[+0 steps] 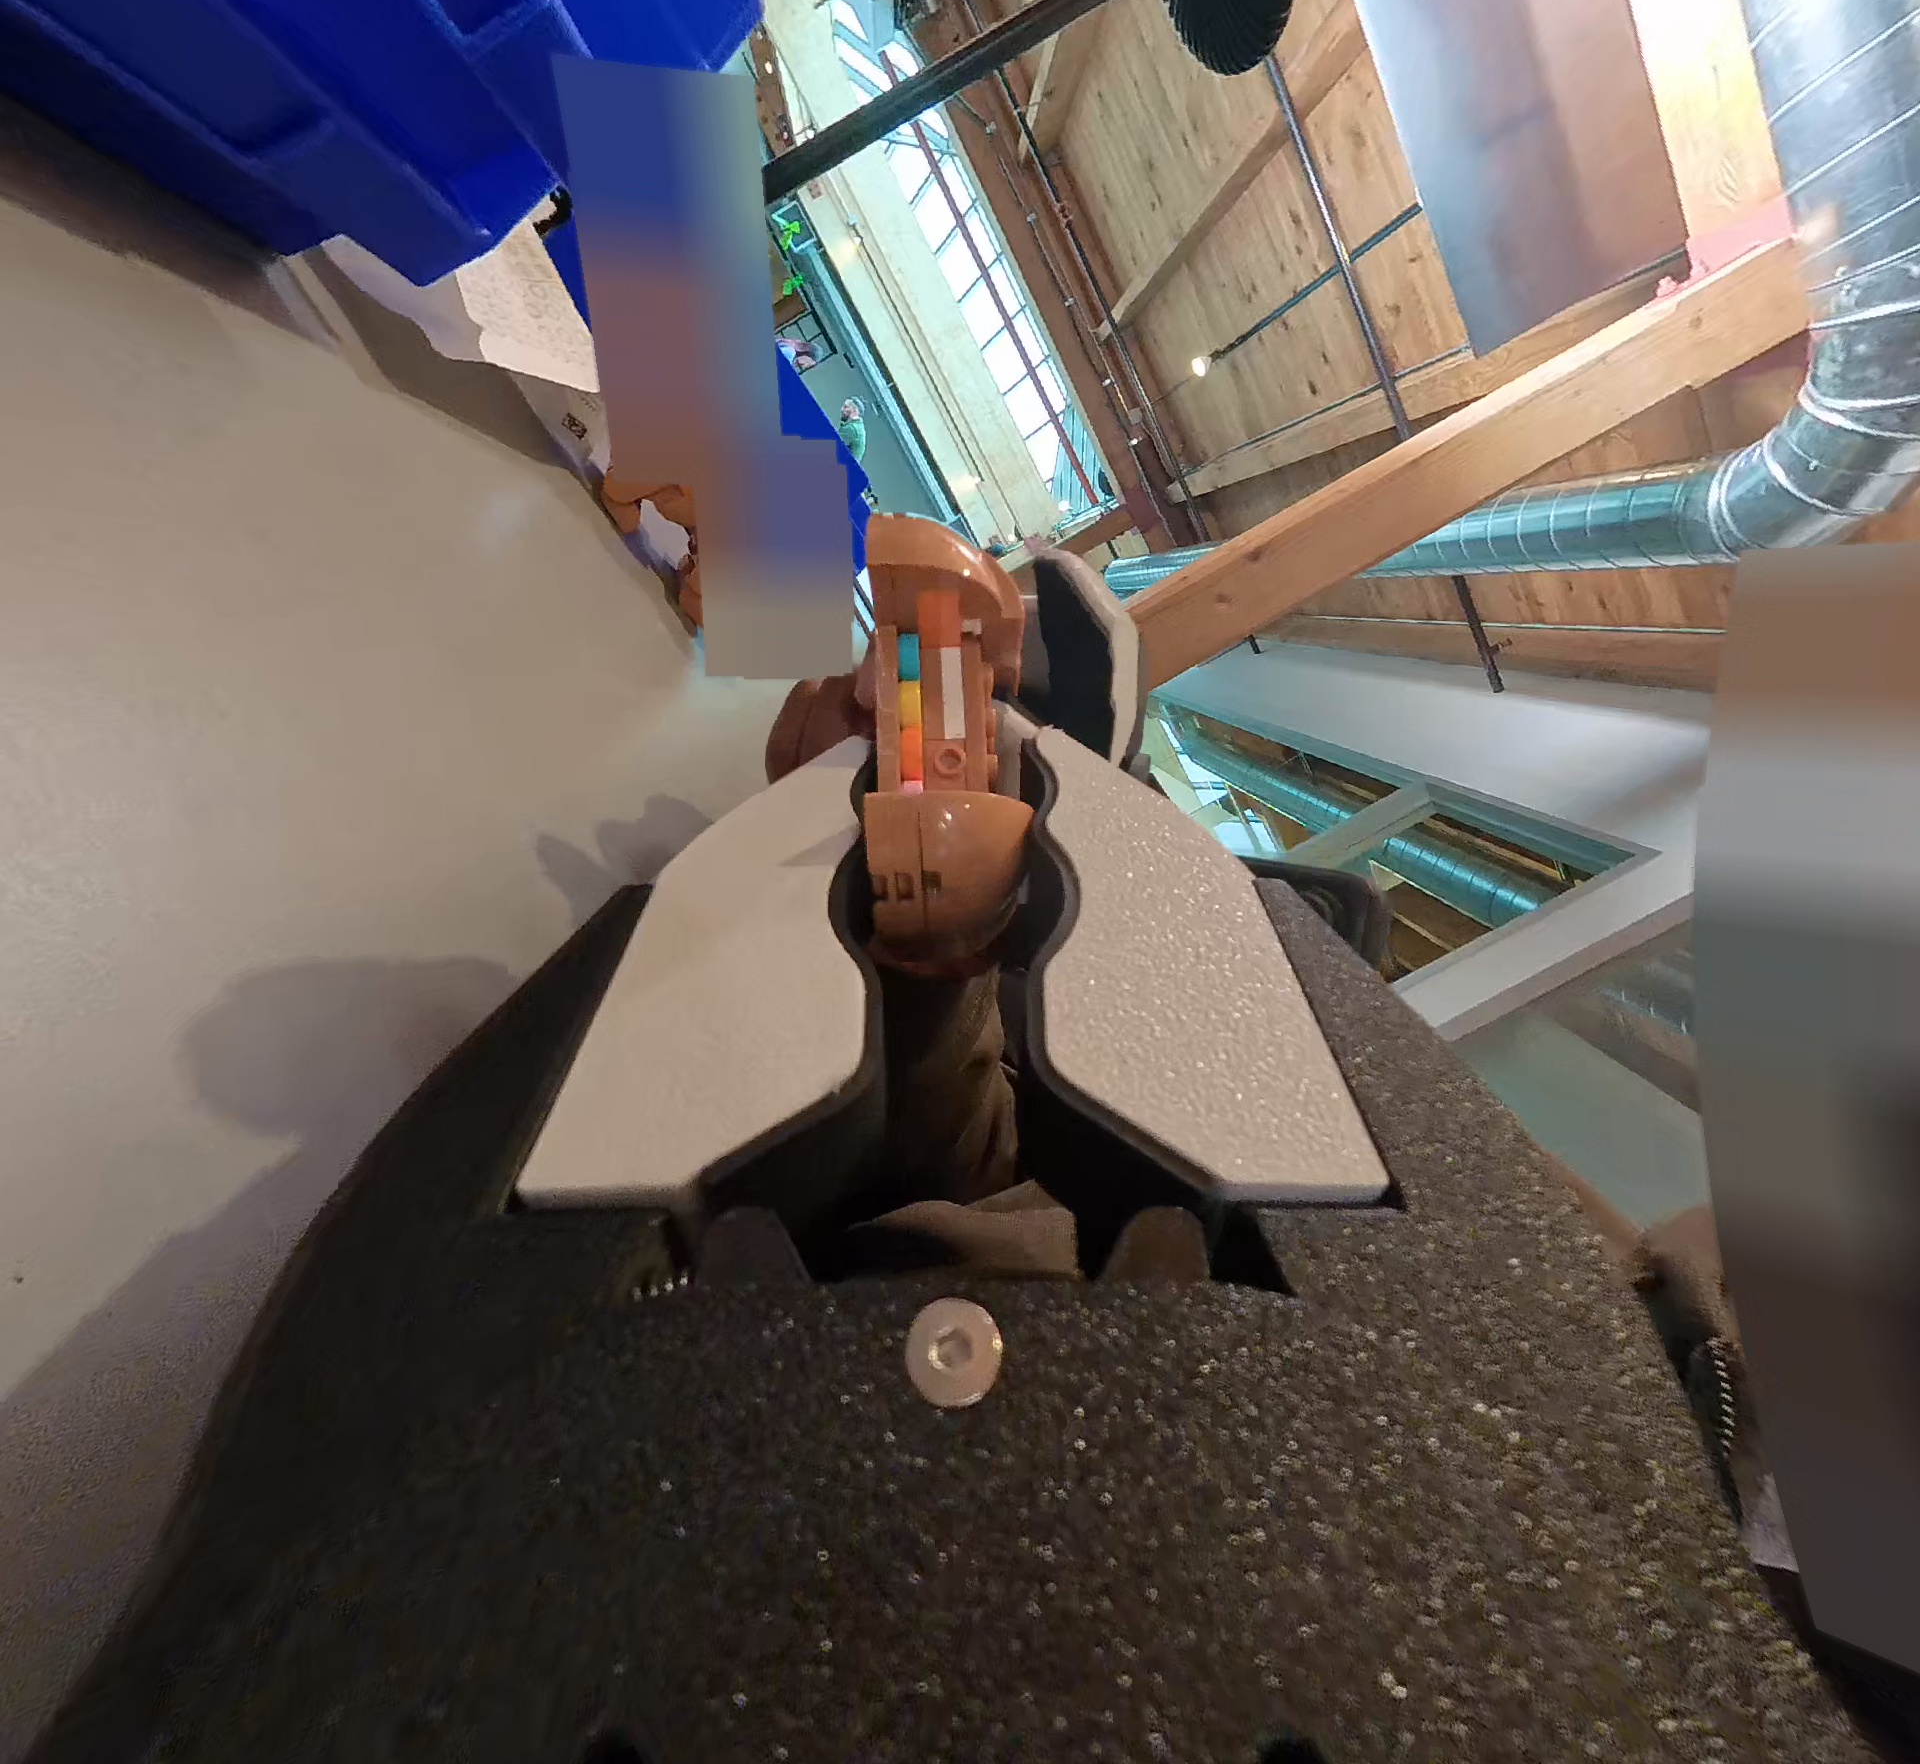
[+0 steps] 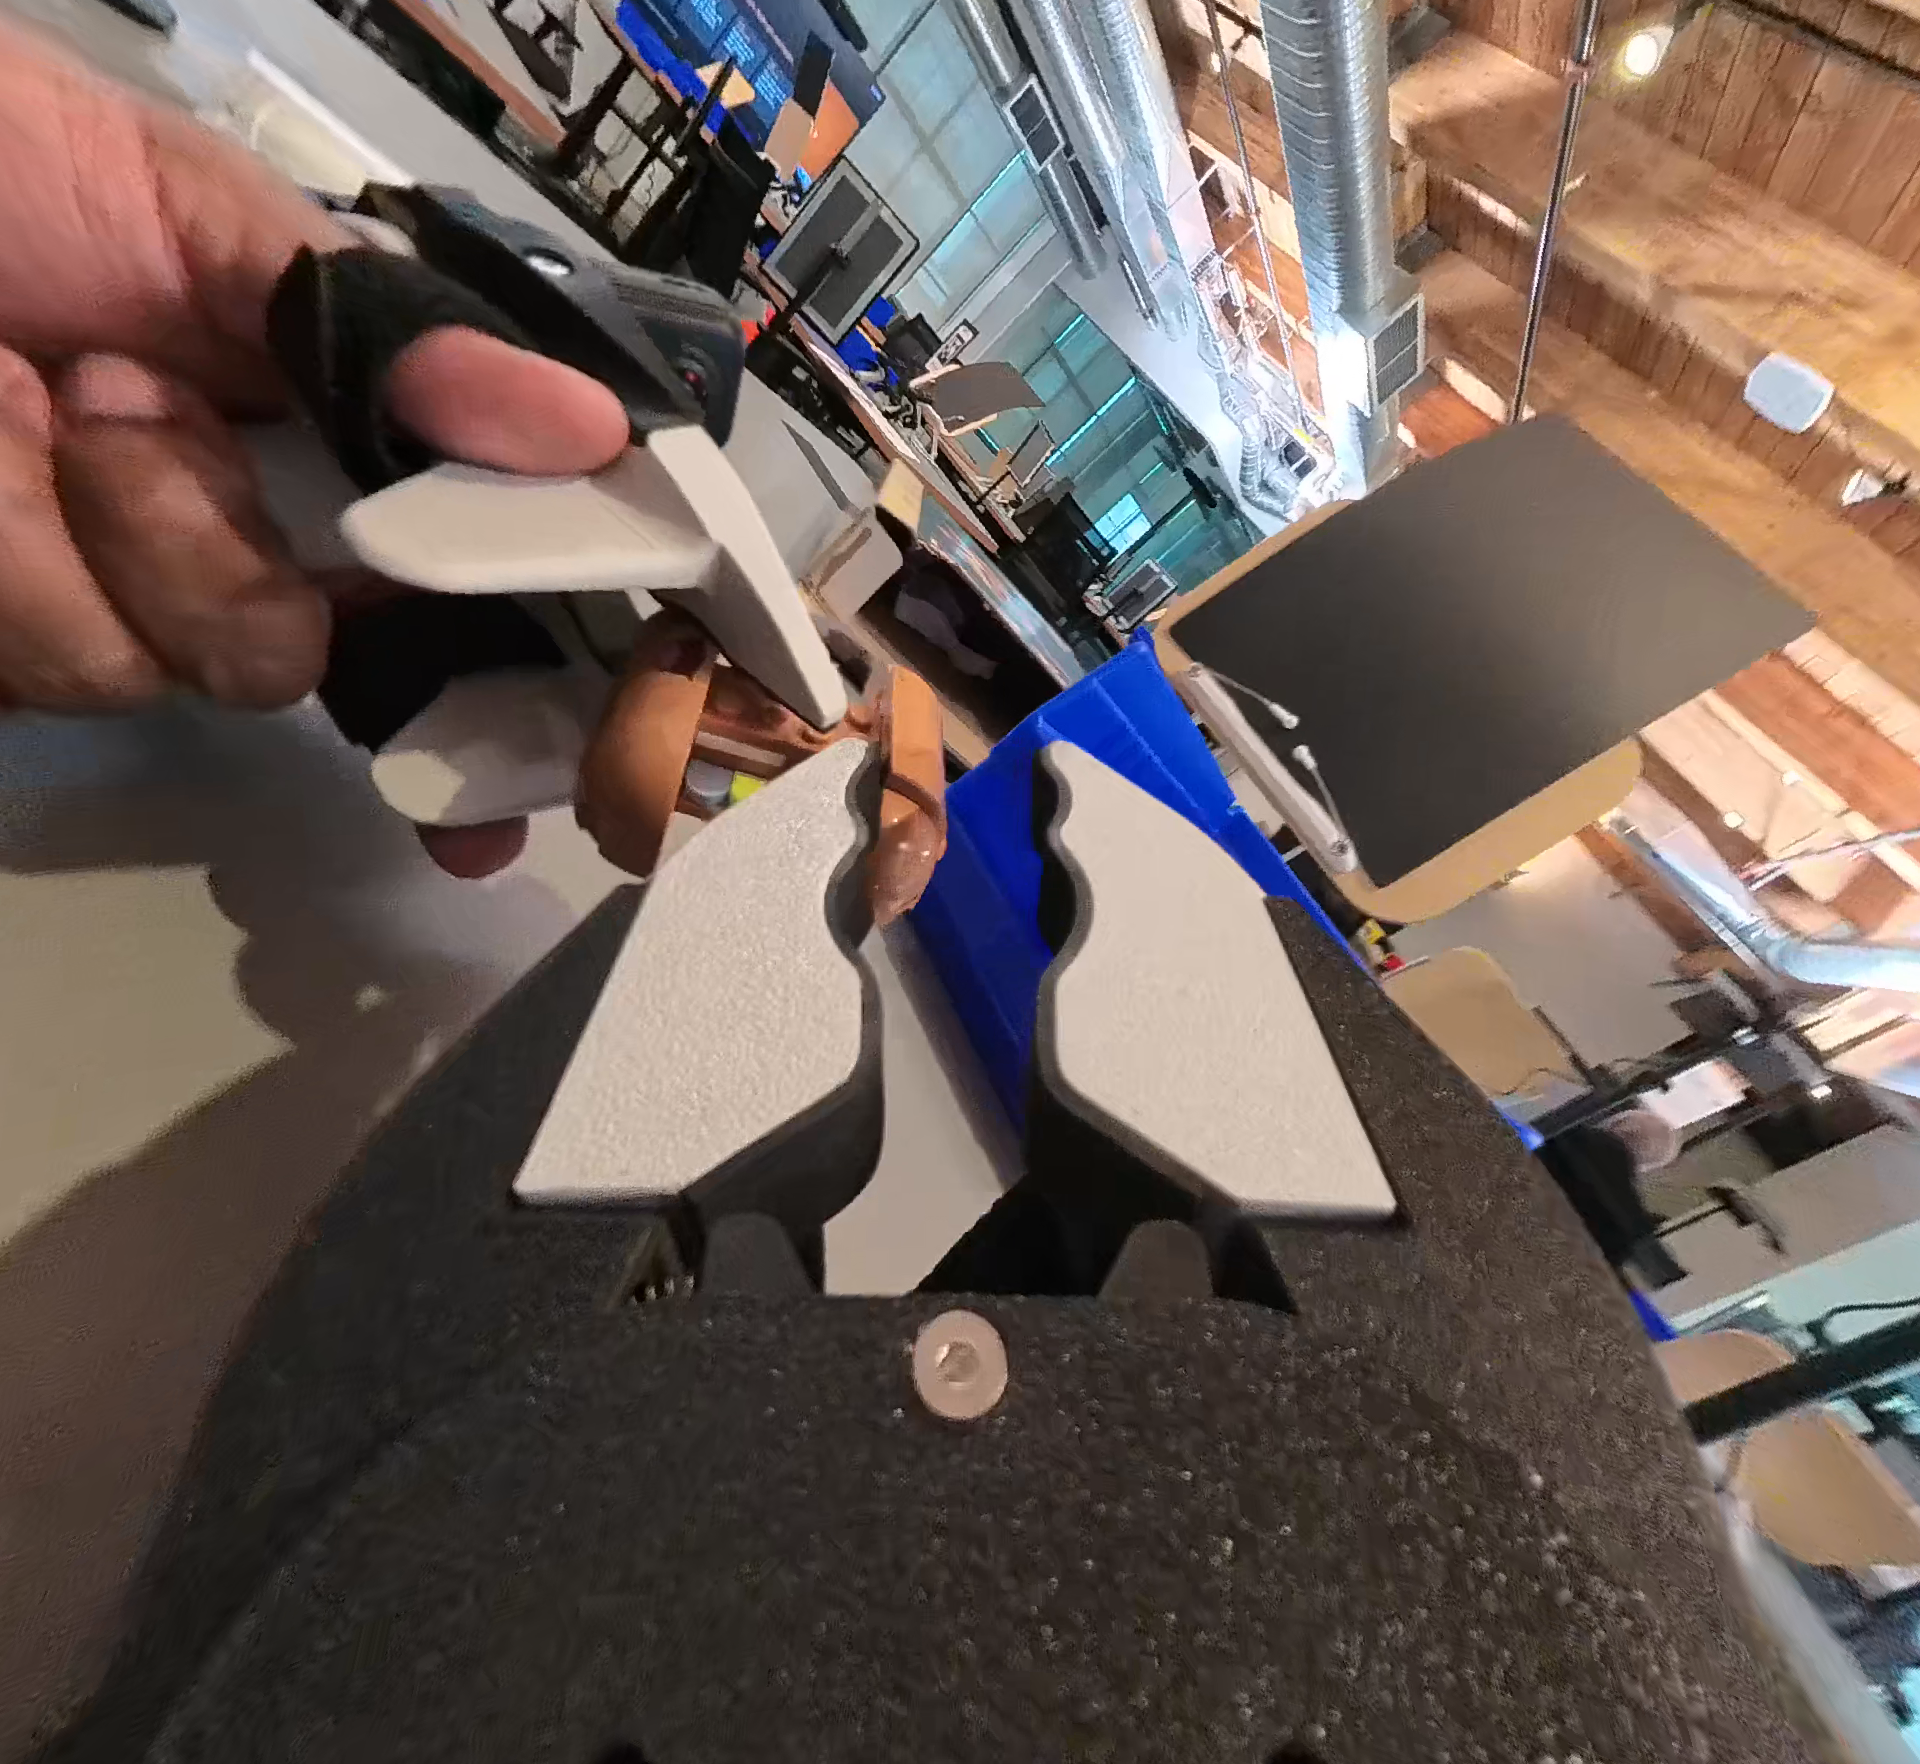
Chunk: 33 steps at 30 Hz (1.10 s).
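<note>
Two grippers | left gripper clenched on brown brick-built model, aloft beside blue bin | right gripper released, fingertip near model | likely light, rigid, pieces may pop apart; grip rounded end.

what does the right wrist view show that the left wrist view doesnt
Only the right wrist view shows the person's hand working the left gripper, a dark wall screen, and the right gripper open beside the model. Only the left wrist view shows the coloured bricks inside the brown brick model that the left gripper is shut on. Both show the model, a blue bin and the grey tabletop.
</note>
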Tool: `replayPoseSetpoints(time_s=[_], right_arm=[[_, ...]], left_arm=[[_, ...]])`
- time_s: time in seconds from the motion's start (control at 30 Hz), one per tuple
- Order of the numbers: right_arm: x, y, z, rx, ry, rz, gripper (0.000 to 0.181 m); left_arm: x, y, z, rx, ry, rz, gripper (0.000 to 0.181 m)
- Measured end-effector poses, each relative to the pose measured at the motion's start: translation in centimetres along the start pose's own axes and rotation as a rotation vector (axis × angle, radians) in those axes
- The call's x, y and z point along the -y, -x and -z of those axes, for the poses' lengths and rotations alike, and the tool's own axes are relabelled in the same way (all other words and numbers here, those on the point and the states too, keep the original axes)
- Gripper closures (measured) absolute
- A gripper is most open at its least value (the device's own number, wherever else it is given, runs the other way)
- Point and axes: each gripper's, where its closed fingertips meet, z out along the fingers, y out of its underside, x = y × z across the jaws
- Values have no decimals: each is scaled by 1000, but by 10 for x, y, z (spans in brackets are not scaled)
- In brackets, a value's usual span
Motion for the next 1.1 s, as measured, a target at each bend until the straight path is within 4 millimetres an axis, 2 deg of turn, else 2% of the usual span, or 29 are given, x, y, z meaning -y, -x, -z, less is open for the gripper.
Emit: replayPoseSetpoints(time_s=[0.2, 0.47, 0.6, 0.8, 1.03, 1.1], right_arm=[[-2, 6, 4, 31, 0, 131, 157], [-4, 8, 6, 105, -21, 86, 161], [-4, 11, 10, 166, -33, 119, 165], [-4, 13, 15, 323, -80, -91, 166], [-2, 10, 15, 349, -133, -311, 166], [-2, 11, 15, 343, -136, -322, 166]], left_arm=[[-4, 2, -3, -13, 19, 60, 157], [-8, 2, -5, 2, 47, 40, 156], [-13, 2, -7, 19, 83, 2, 156], [-19, 0, -10, 23, 125, -39, 156], [-18, -2, -12, 10, 114, -41, 156], [-18, -1, -12, 10, 112, -37, 157]])
